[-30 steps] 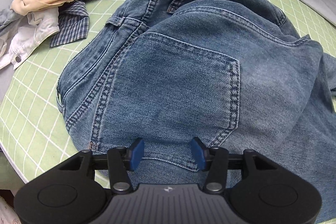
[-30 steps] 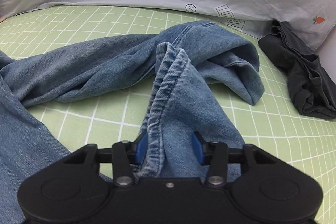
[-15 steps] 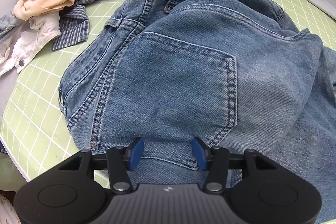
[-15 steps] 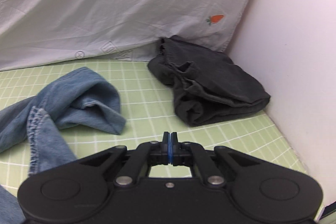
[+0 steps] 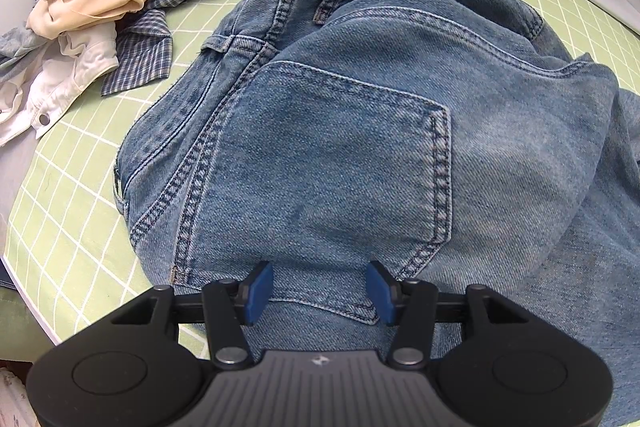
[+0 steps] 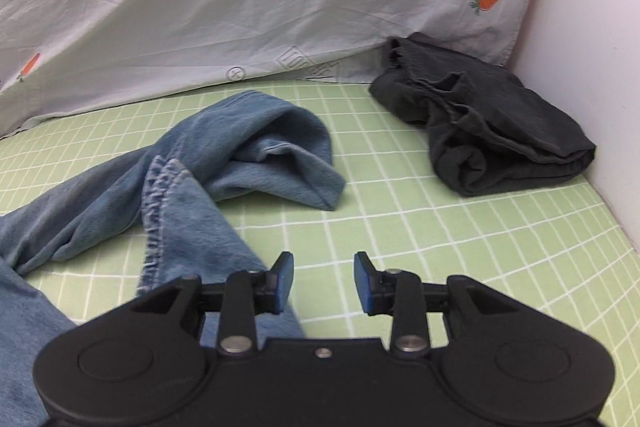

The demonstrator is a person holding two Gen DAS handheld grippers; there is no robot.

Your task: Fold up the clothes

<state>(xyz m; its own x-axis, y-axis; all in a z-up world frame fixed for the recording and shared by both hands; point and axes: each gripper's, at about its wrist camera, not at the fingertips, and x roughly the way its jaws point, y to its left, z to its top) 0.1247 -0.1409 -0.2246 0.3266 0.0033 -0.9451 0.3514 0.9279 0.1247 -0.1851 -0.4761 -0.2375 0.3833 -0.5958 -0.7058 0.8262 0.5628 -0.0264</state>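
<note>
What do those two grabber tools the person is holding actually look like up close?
Both look alike. The left gripper and right gripper each have a wide matte black body with a round disc moulded at either side, silver pivot screws, and two black fingers tipped with blue pads. The left one shows a ribbed centre panel with a small pale logo. No cables or sleeves show.

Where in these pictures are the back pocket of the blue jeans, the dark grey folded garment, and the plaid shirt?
back pocket of the blue denim jeans (image 5: 332, 163), left wrist view, pocket's middle
dark grey folded garment (image 6: 500, 135), right wrist view, top fold
blue-and-white plaid shirt (image 5: 140, 51), left wrist view, lower flap
</note>
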